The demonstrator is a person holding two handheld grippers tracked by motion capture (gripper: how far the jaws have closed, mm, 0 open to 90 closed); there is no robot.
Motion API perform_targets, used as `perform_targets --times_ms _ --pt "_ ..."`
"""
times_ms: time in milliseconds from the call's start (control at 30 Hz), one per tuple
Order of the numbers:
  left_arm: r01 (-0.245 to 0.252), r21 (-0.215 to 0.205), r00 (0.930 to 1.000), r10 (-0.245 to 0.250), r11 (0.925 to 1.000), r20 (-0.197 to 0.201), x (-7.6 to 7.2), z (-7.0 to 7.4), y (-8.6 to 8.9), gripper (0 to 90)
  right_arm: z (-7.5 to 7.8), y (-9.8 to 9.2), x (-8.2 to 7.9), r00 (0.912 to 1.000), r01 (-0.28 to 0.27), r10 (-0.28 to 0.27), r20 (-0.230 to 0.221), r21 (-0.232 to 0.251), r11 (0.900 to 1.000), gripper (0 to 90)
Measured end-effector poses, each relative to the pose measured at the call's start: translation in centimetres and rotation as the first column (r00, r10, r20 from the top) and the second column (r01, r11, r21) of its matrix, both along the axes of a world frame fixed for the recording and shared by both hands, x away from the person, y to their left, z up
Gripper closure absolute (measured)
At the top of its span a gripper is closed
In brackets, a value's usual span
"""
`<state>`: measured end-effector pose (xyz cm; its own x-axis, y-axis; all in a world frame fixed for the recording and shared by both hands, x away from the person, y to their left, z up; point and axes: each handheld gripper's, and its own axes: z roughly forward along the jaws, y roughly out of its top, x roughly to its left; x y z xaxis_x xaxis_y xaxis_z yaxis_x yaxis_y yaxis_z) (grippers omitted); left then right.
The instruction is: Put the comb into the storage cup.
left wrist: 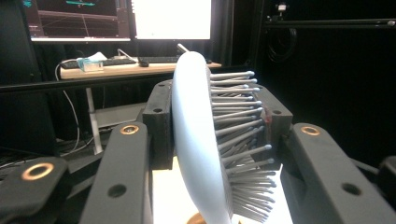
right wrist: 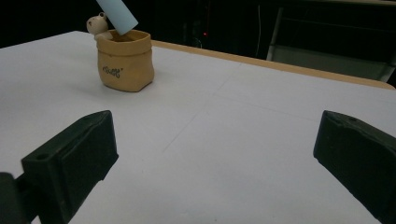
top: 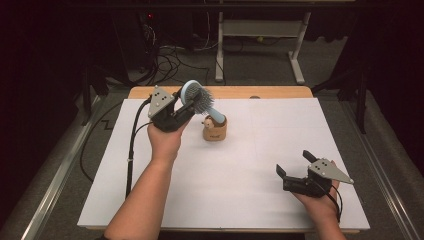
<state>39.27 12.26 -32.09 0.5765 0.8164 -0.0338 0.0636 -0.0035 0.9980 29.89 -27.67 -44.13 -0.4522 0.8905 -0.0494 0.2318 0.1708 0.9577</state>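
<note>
Pale blue plastic: the hairbrush (top: 196, 98) has a light blue oval back and handle, with grey pin bristles facing away from the left gripper's body.
Left gripper (top: 186, 106): clenched across the brush head; in the left gripper view one jaw presses the smooth blue back (left wrist: 191, 135) and the other bears on the bristle side.
Where the brush is: held up at a slant over the far middle of the table, head high and toward the person's left, handle end dipping into the holder.
Holder: a small tan sack-shaped pot (top: 214, 130) with a little figure at its rim (right wrist: 97, 24), standing upright on the white sheet; the handle (right wrist: 116, 15) sits inside its mouth.
Right gripper (top: 295, 169): released, jaws wide apart with nothing between them, resting low near the right front of the white table cover (top: 240, 170), well apart from the pot.
Step in hand: judged as the brush passing through the pot's mouth; whether it is going in or coming out cannot be told.
Next move calls for: keeping the handle clear of the pot's rim so the light pot does not tip or drag, and holding a firm pinch, since bristles give under a jaw.
Risk: the free hand is too far off to steady the pot.
</note>
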Motion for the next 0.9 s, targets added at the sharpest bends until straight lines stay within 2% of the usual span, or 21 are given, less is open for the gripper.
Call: perform_targets --times_ms 900 --pt "-0.019 0.005 0.9988 0.019 0.9998 -0.044 1.5 -0.8 0.2 58.4 0.0 0.0 0.0 1.0 0.003 -0.003 0.003 0.006 1.0 0.1"
